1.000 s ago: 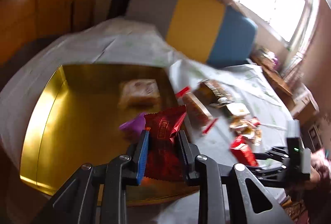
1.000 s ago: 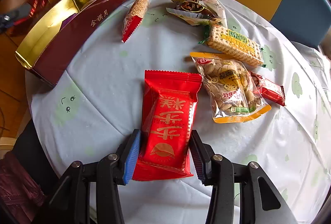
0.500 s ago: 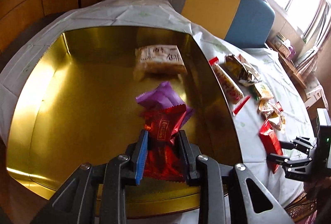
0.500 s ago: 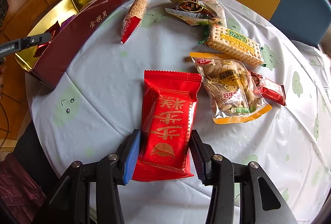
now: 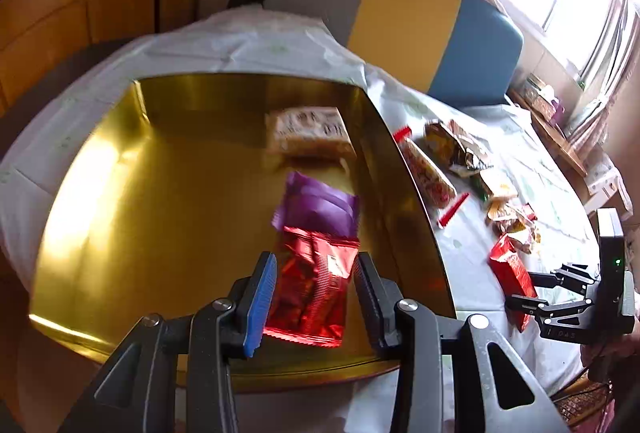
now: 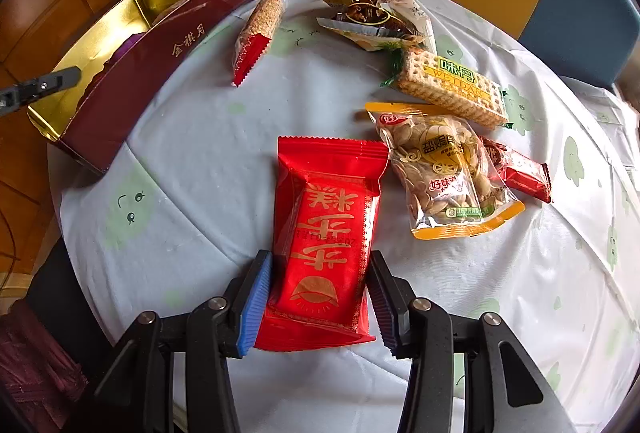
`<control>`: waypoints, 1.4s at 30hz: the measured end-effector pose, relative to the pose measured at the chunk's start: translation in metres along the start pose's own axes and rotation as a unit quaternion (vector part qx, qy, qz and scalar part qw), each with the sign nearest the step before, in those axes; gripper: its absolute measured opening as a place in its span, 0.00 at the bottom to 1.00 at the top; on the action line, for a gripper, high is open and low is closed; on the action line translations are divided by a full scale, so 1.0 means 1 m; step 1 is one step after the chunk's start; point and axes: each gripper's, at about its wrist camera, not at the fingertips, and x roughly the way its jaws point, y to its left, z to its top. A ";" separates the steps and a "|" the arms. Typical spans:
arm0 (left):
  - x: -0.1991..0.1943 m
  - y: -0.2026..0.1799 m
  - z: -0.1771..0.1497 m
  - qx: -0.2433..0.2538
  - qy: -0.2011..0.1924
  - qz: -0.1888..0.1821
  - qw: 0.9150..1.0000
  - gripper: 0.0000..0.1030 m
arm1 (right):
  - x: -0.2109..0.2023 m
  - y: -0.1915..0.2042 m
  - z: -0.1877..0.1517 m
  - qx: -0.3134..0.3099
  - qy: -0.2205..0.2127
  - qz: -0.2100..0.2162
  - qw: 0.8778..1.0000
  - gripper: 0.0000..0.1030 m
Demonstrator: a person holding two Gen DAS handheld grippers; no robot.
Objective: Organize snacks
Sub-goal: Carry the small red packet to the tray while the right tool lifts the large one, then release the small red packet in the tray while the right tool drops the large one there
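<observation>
Since the earlier frame the left gripper has spread wide, letting its small red packet lie in the gold box. The right gripper straddles the big red packet on the counter, not visibly pinching; it should close squarely before lifting.

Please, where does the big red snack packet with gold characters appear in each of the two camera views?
Left wrist view: the big red packet lies at right on the tablecloth, with the right gripper around its near end.
Right wrist view: the same packet fills the lower middle, between that gripper's fingers.
Shared landmark: the gold-lined box.
</observation>
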 end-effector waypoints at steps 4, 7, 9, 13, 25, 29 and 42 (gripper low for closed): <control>-0.019 0.011 0.001 -0.004 -0.023 0.027 0.999 0.39 | -0.003 0.000 0.001 0.015 0.001 0.001 1.000 0.41; -0.030 0.020 0.000 -0.007 -0.037 0.044 0.998 0.39 | -0.012 0.003 0.003 0.028 -0.007 0.005 1.000 0.41; -0.034 0.027 -0.001 -0.010 -0.042 0.051 0.998 0.39 | -0.021 0.006 0.006 0.034 -0.017 0.012 0.999 0.41; -0.040 0.037 -0.003 -0.016 -0.052 0.063 0.997 0.39 | -0.044 0.017 0.021 0.040 -0.047 0.022 0.998 0.41; -0.051 0.061 -0.003 -0.056 -0.075 0.090 0.992 0.39 | -0.062 0.134 0.135 -0.042 -0.090 0.099 0.990 0.41; -0.050 0.069 -0.002 -0.068 -0.075 0.097 0.990 0.39 | -0.035 0.169 0.169 -0.055 -0.064 0.088 0.993 0.41; -0.043 0.080 -0.005 -0.083 -0.064 0.095 0.990 0.39 | 0.023 0.190 0.193 -0.056 -0.009 0.064 0.996 0.48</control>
